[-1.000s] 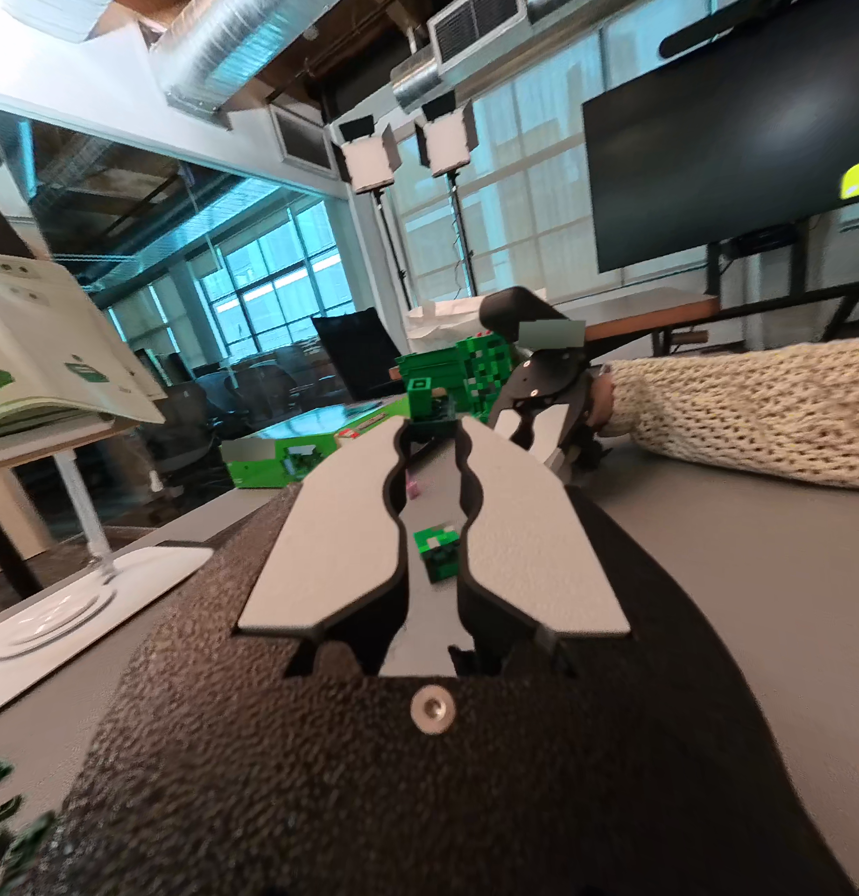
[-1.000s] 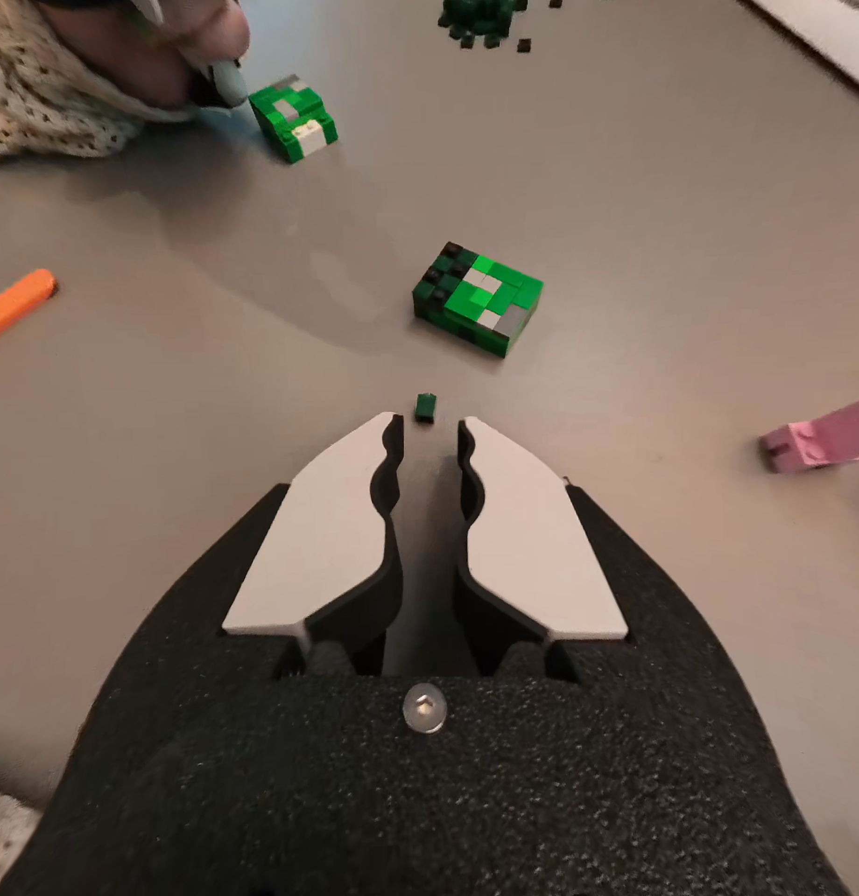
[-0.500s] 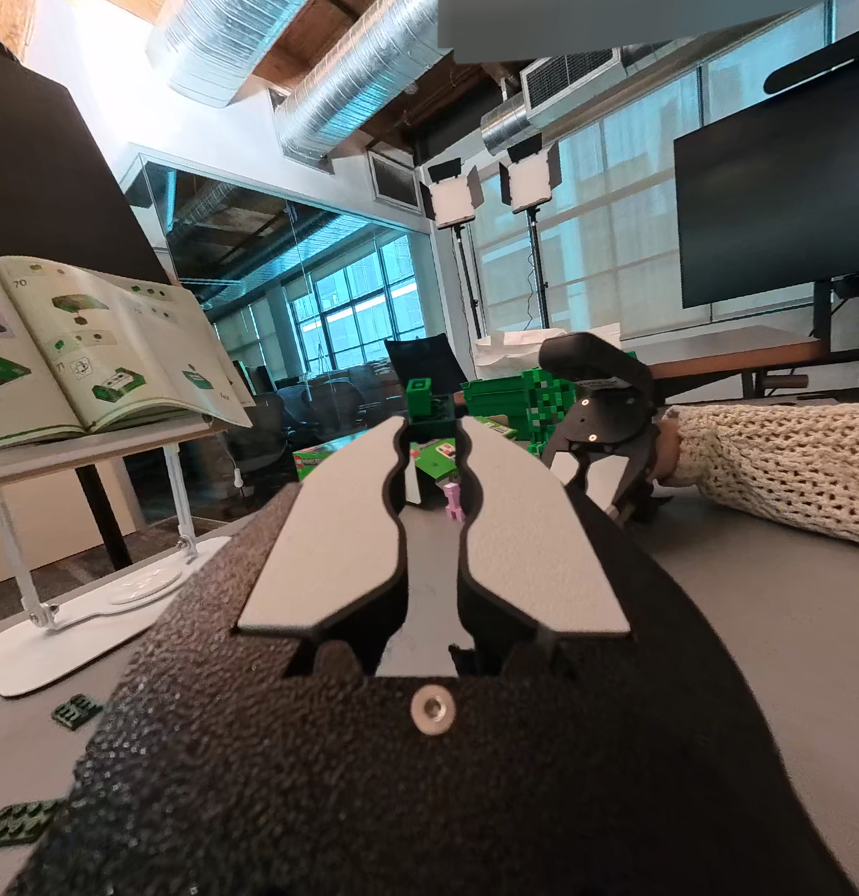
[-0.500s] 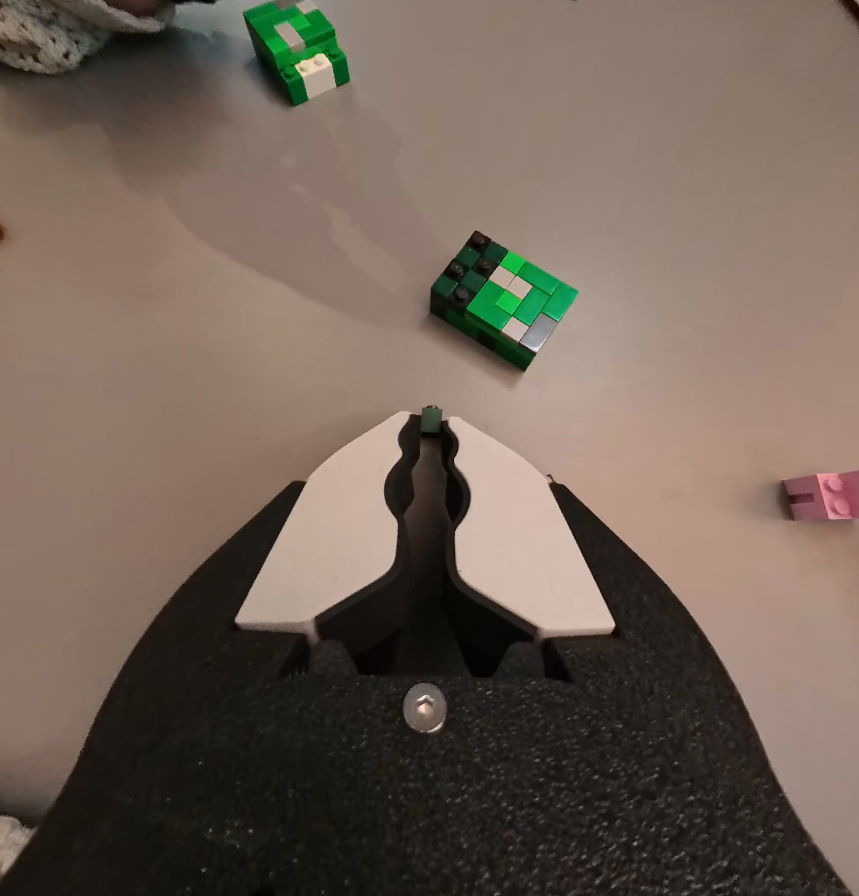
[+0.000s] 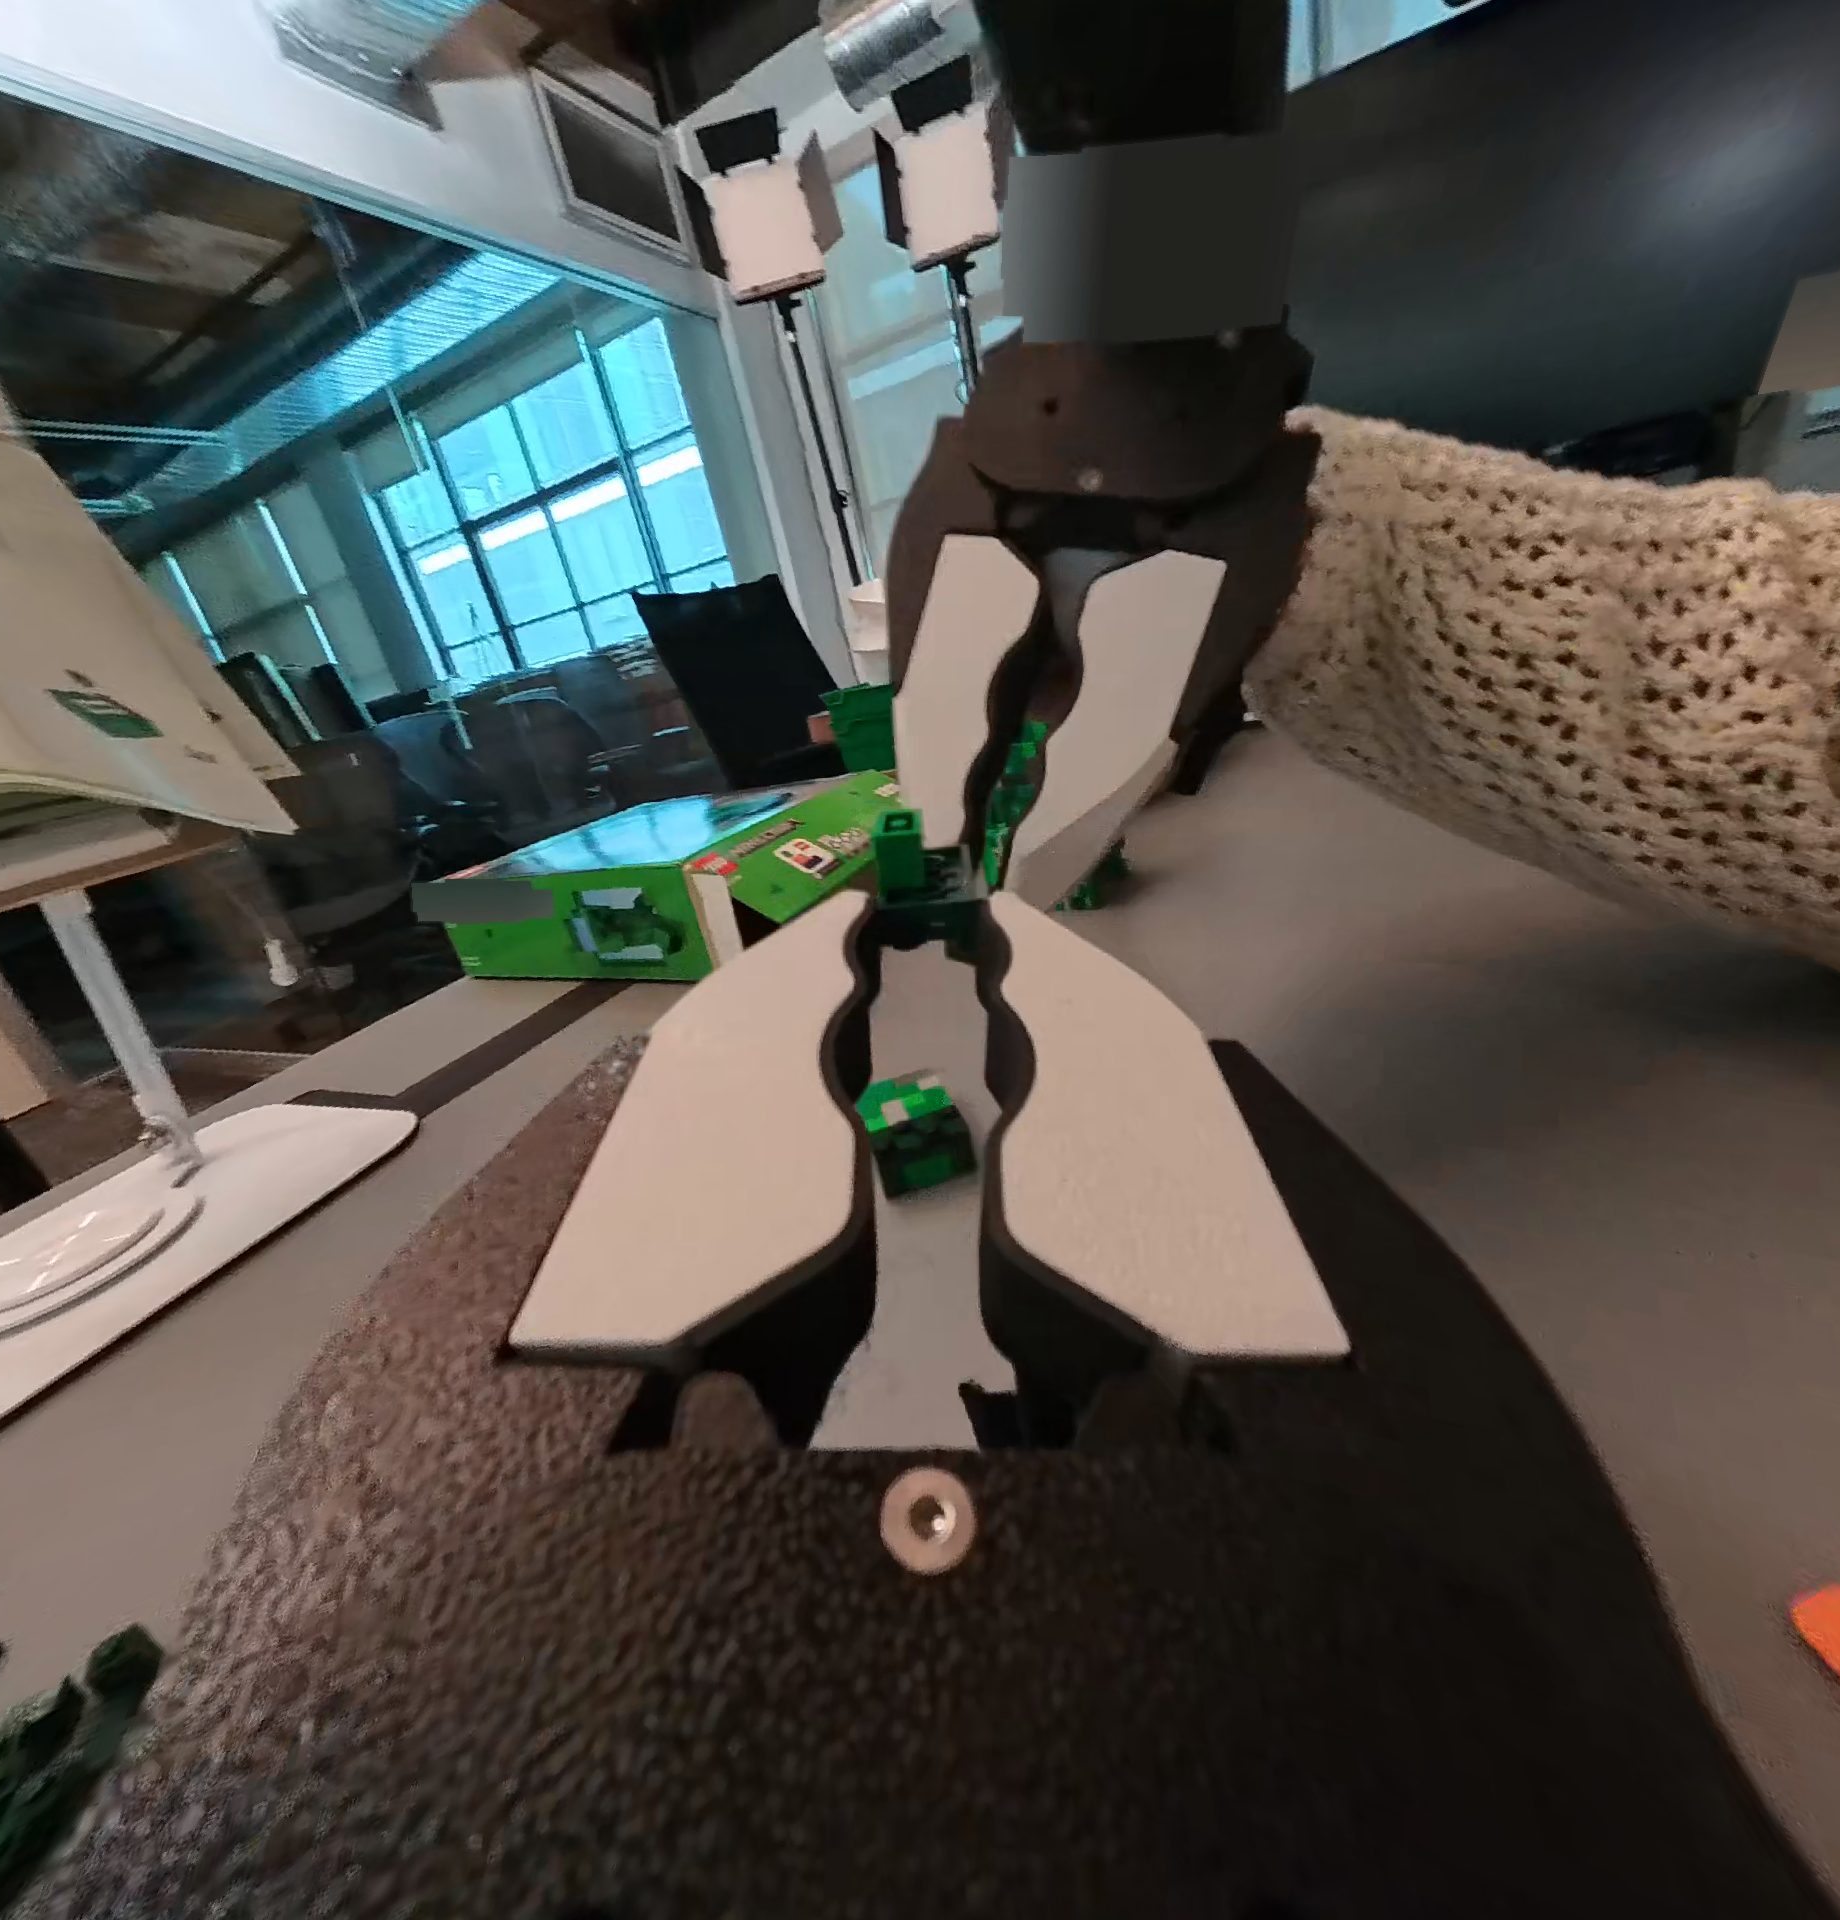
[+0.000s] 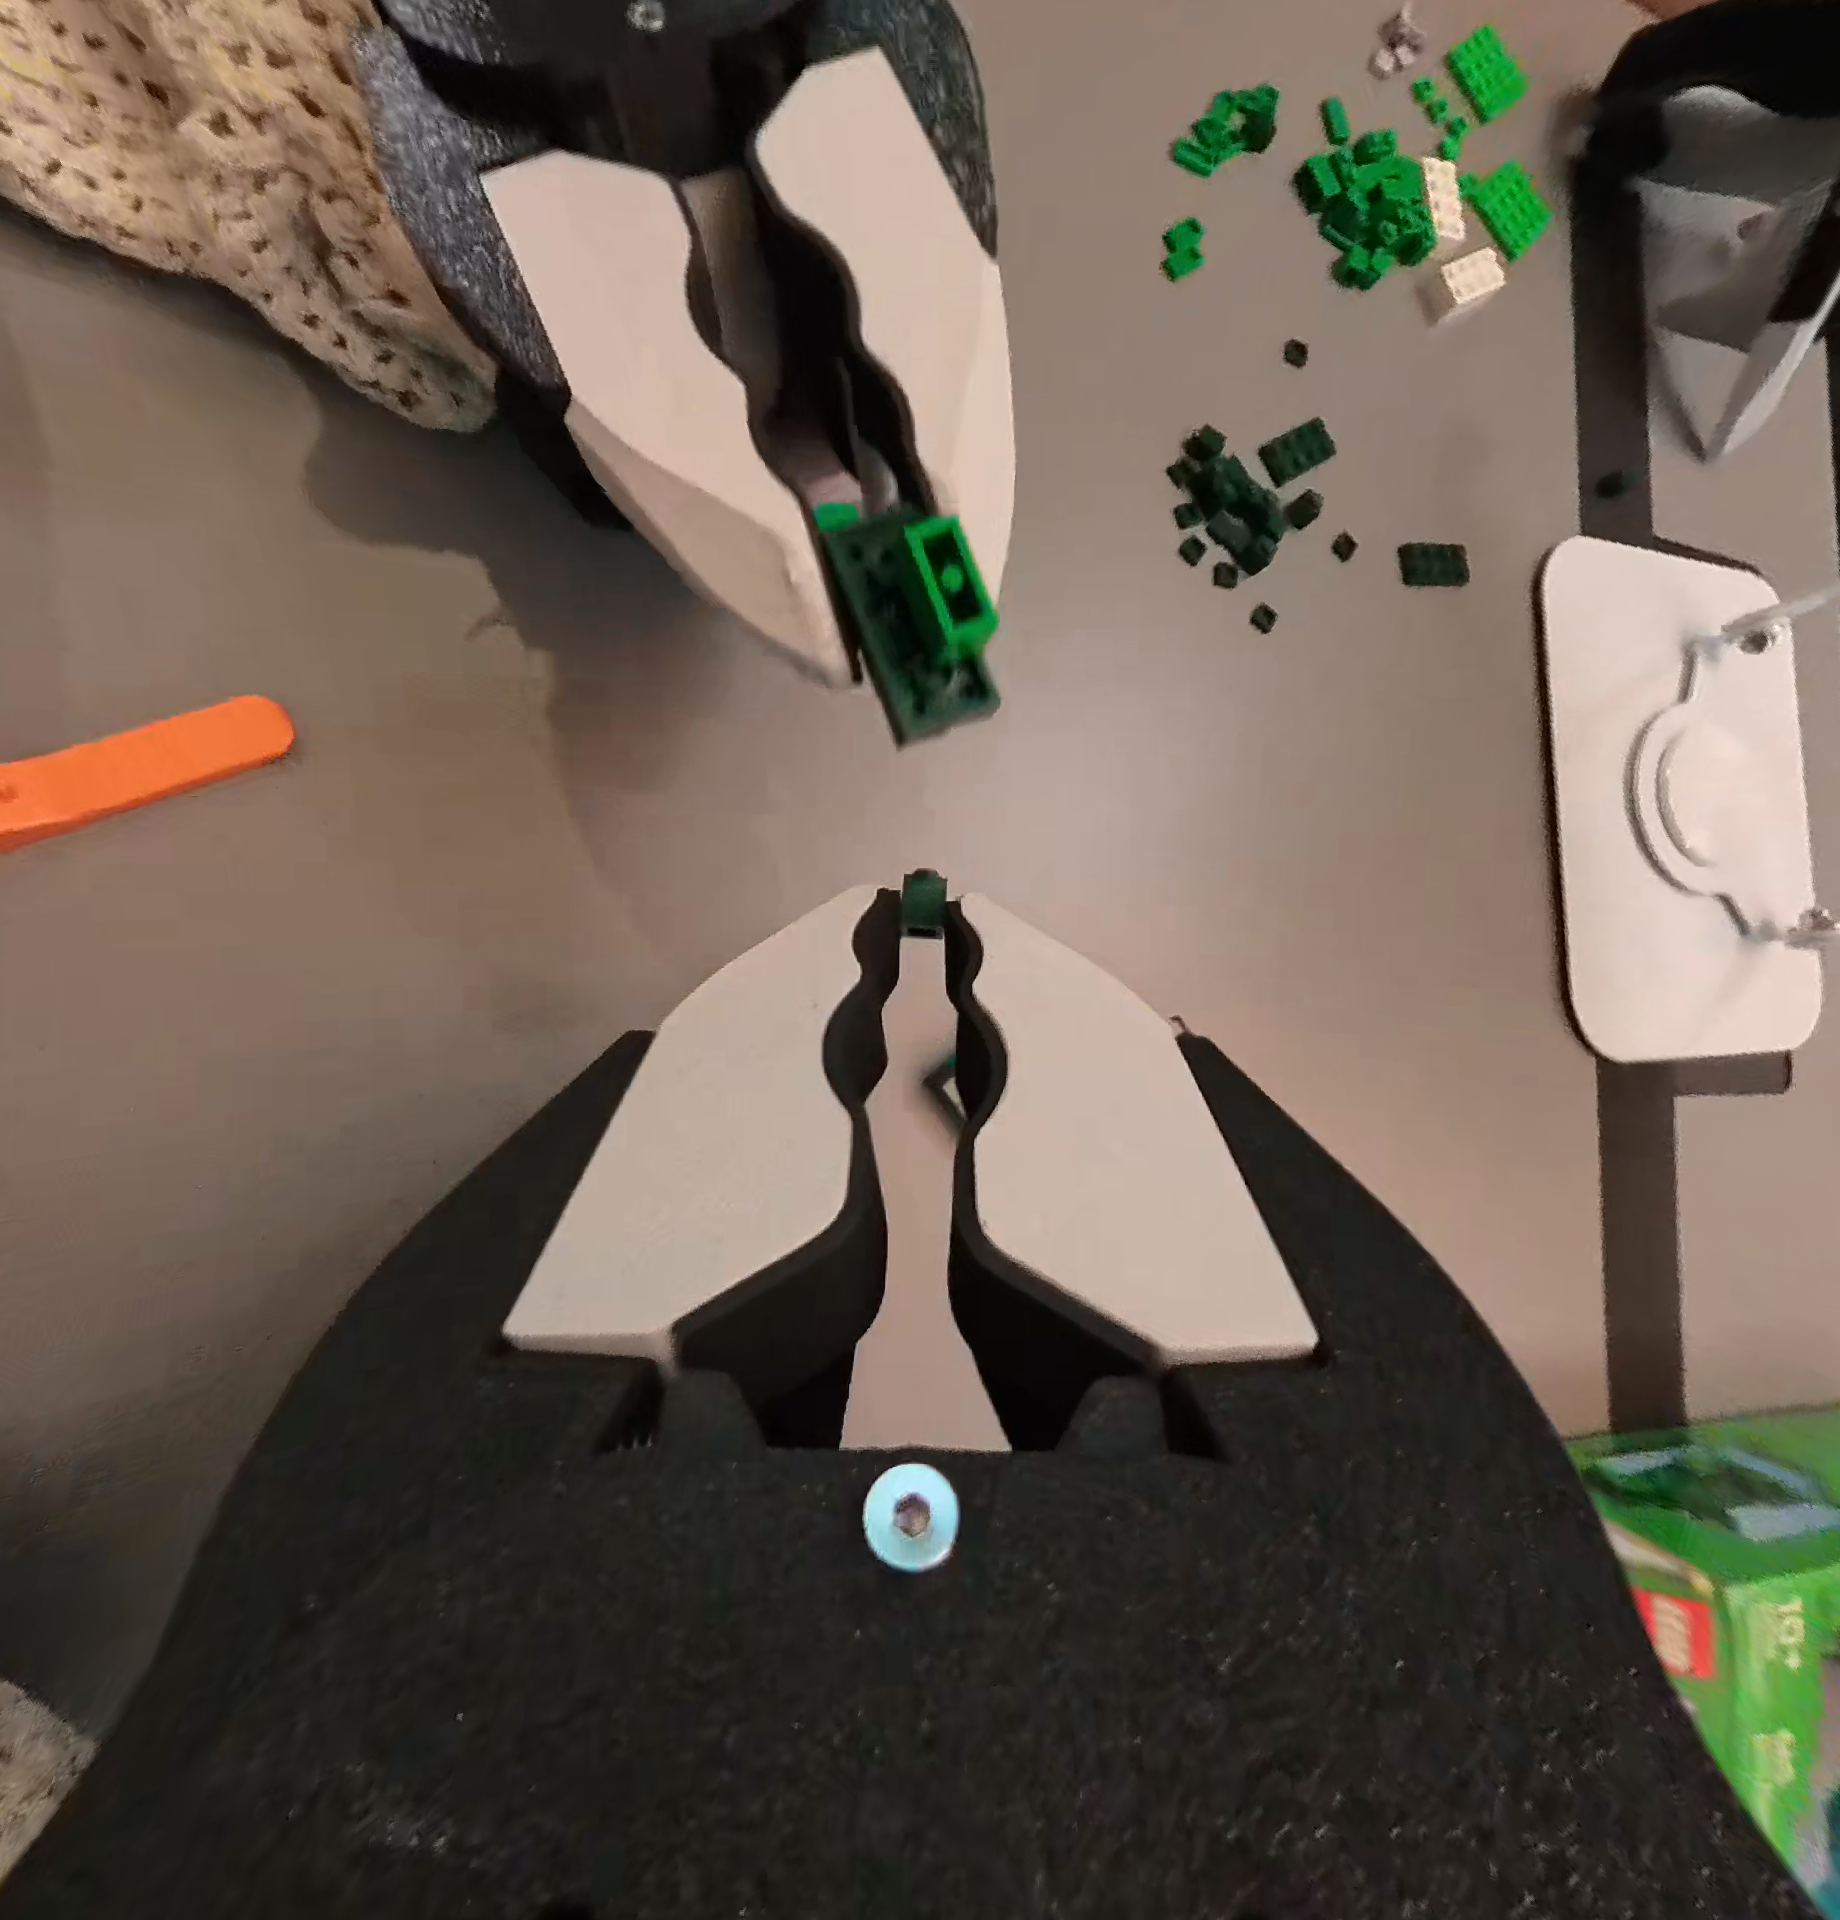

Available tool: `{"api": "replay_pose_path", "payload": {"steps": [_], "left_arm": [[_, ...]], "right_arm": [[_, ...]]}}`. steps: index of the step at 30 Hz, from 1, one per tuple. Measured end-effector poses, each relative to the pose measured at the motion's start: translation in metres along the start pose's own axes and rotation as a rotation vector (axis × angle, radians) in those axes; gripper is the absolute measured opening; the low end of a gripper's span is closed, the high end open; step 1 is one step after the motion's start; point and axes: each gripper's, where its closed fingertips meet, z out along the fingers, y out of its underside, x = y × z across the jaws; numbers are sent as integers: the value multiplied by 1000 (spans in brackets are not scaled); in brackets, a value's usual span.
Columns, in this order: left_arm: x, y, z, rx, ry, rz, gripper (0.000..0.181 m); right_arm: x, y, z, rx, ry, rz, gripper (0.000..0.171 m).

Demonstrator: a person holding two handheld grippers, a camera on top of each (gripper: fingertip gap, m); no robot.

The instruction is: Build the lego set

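Pinching a dark green plate assembly (image 6: 921,623), left gripper (image 6: 895,582) faces the right gripper (image 6: 921,909), which nips a tiny dark green stud (image 6: 922,902). Only right view shows loose brick piles (image 6: 1363,197); only left view shows the instruction booklet (image 5: 74,707).

Grippers: black textured bodies with pale grey fingers (image 6: 708,1143). Held assembly (image 6: 911,613): dark green plate bearing a bright green brick. Small piece (image 6: 922,902): dark green. Loose bricks (image 6: 1383,197): bright green, dark green, white. Tool (image 6: 116,774): orange. Sleeve (image 5: 1581,707): cream open knit. Table (image 6: 376,987): grey. Box (image 5: 625,894): green.
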Motion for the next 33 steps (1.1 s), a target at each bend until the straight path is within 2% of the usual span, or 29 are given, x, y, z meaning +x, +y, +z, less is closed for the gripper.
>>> {"api": "replay_pose_path", "payload": {"steps": [14, 19, 25, 29, 33], "left_arm": [[5, 18, 6, -104, 30, -2, 18], [8, 16, 6, -89, 51, -8, 18], [13, -15, -2, 110, 79, -5, 17], [-3, -36, -6, 184, -64, 82, 17], [-19, -76, 11, 260, -192, 194, 17]], "right_arm": [[-4, -16, -3, 47, -2, -44, 8], [-3, -18, -7, 60, 3, -52, 7], [-6, -41, -26, 154, -91, -53, 7], [-5, -61, -42, 146, -148, -99, 7], [8, -91, -80, 136, -142, -190, 7]]}}
